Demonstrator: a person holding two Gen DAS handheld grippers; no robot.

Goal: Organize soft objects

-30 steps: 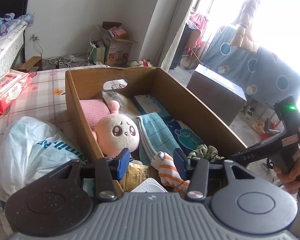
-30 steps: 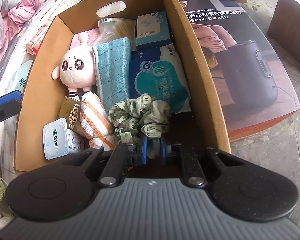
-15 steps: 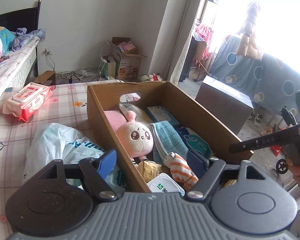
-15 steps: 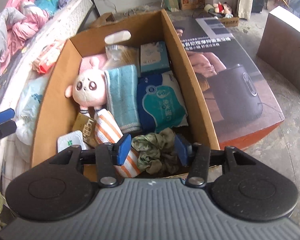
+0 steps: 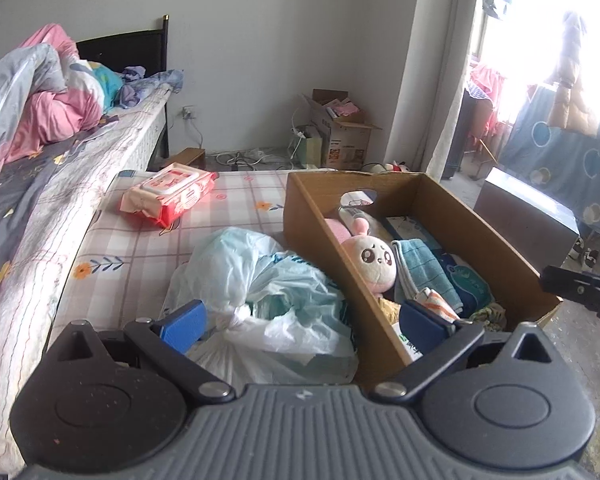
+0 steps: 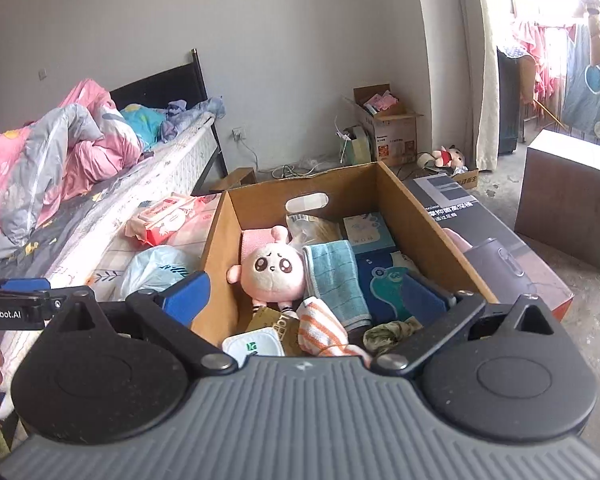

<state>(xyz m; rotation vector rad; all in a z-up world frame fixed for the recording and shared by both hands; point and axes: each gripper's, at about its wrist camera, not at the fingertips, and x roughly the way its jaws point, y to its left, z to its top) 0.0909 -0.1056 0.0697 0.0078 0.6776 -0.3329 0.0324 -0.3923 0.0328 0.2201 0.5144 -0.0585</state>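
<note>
Bedroom, checked bedspread (image 5: 240, 216) under cardboard box (image 6: 216, 264). Box packed tight so soft items stay put. Pink plush (image 6: 270, 270) at centre, face up, long axis 12-to-6, head toward 12. Green scrunchie (image 6: 392, 332) at box's 5 o'clock corner. Left gripper (image 5: 300, 320) and right gripper (image 6: 304, 292): jaws opening, spread wide, nothing between them.

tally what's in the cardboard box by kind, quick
Plush toys: 1, pink plush
Cloths: 3, teal towel, orange striped cloth, pink cloth
Scrunchies: 1, green scrunchie
Packets and cartons: 5, blue wipes pack, tissue box, clear bag, brown packet, white pack
Total: 10 visible in the cardboard box; more may be hidden.
</note>
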